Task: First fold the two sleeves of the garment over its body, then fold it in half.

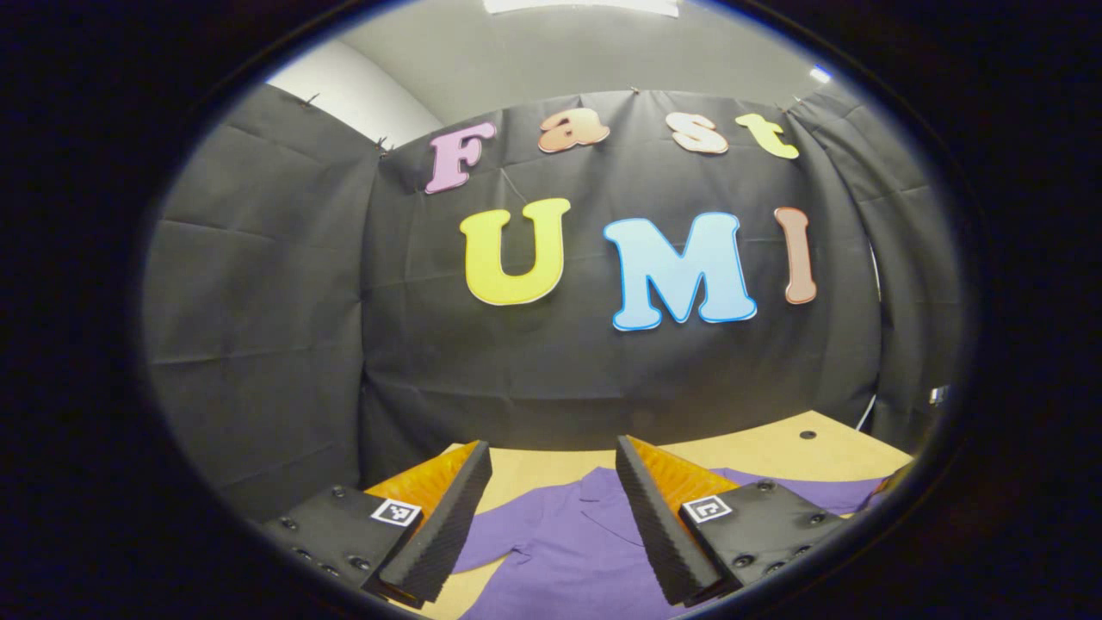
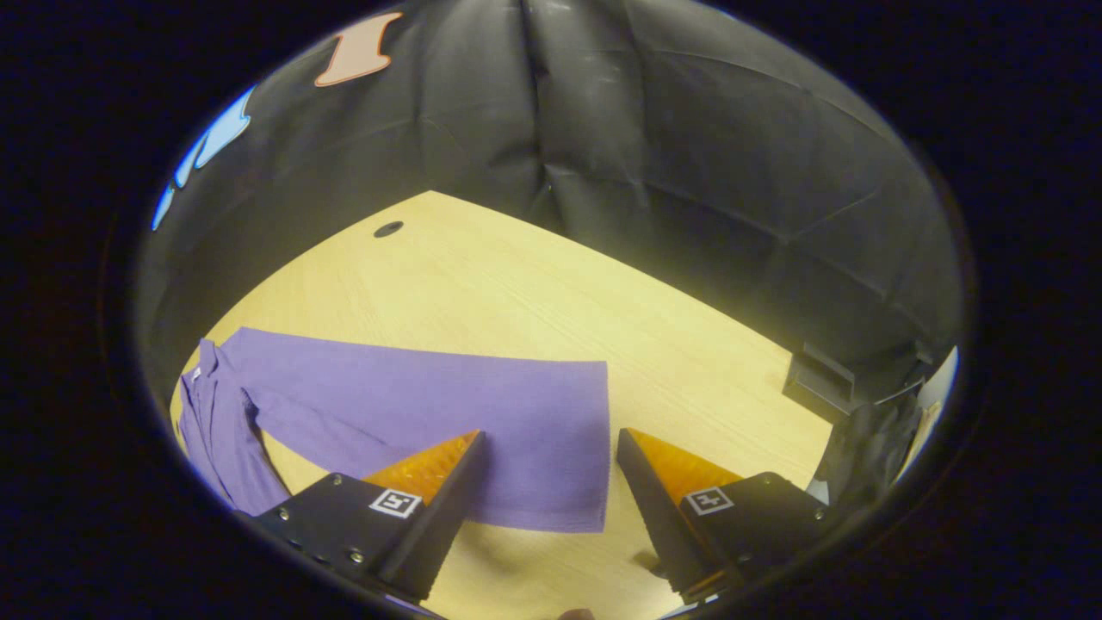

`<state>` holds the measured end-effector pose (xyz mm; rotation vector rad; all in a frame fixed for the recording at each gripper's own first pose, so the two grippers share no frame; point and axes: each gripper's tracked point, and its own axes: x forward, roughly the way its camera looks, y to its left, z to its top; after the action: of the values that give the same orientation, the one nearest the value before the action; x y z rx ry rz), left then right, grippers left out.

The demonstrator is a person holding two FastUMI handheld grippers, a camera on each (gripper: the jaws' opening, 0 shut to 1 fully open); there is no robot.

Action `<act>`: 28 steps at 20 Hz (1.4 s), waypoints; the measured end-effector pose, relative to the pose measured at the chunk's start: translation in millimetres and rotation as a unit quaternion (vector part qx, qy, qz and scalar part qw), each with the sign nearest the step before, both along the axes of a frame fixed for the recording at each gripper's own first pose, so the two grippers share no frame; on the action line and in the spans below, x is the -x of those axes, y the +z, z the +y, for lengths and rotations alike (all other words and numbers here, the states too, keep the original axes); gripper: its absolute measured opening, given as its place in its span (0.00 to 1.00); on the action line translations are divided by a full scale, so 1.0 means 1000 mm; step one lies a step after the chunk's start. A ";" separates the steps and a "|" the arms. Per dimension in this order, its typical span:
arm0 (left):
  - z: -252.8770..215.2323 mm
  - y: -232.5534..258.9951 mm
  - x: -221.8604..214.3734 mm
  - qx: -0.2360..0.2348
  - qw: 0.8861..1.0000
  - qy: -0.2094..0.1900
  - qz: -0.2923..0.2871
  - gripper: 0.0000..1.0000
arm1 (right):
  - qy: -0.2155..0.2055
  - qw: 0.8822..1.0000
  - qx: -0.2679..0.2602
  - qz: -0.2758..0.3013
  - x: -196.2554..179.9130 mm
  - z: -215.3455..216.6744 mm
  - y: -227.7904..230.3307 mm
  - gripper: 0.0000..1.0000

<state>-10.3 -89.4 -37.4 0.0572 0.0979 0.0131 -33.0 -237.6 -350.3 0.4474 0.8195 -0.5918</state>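
Note:
A purple long-sleeved shirt [image 1: 568, 551] lies spread flat on the light wooden table [image 1: 775, 452]. In the left gripper view its collar sits between my fingers, and my left gripper [image 1: 553, 469] hangs open above it, holding nothing. In the right gripper view one long sleeve [image 2: 448, 405] stretches out across the table [image 2: 534, 293], its cuff end toward the right. My right gripper [image 2: 551, 452] stands open just above that cuff end, one finger over the cloth and the other over bare wood.
A round cable hole [image 2: 388, 229] is in the table near the far edge. Black cloth walls close the booth on all sides. A dark box-like object [image 2: 818, 379] sits past the table's right edge.

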 end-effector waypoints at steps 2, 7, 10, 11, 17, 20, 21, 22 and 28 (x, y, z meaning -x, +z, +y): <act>0.003 0.000 0.003 0.001 1.000 0.001 0.001 0.95 | 0.001 1.000 0.003 0.006 -0.002 0.001 -0.004 0.95; 0.011 -0.002 0.005 0.006 1.000 0.003 0.003 0.95 | 0.012 1.000 0.008 0.003 -0.004 0.006 -0.005 0.96; 0.012 -0.002 0.008 0.008 1.000 -0.001 0.004 0.95 | 0.021 1.000 0.002 0.002 -0.008 0.010 -0.003 0.80; 0.013 -0.003 0.008 0.009 1.000 -0.002 0.003 0.95 | 0.024 1.000 -0.002 0.001 -0.009 0.012 -0.002 0.74; 0.029 -0.003 0.013 0.016 1.000 0.000 0.003 0.95 | 0.023 0.999 -0.025 -0.017 -0.017 0.021 0.000 0.12; 0.039 -0.006 0.018 0.016 1.000 0.004 0.003 0.95 | 0.013 0.999 -0.021 -0.038 -0.024 0.021 0.003 0.00; 0.043 -0.006 0.019 0.016 1.000 0.005 0.004 0.95 | 0.015 0.999 -0.016 -0.044 -0.024 0.021 0.008 0.00; 0.047 -0.007 0.020 0.018 1.000 0.005 0.004 0.95 | 0.017 0.999 -0.011 -0.050 -0.023 0.021 0.016 0.00; 0.061 -0.014 0.018 0.031 0.999 -0.005 0.000 0.95 | 0.030 0.993 0.049 -0.103 -0.022 0.029 0.099 0.00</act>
<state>-28.3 -28.1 -51.8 -0.0050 0.0981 0.0005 -11.2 -208.7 -251.6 0.3855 0.6019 -0.5177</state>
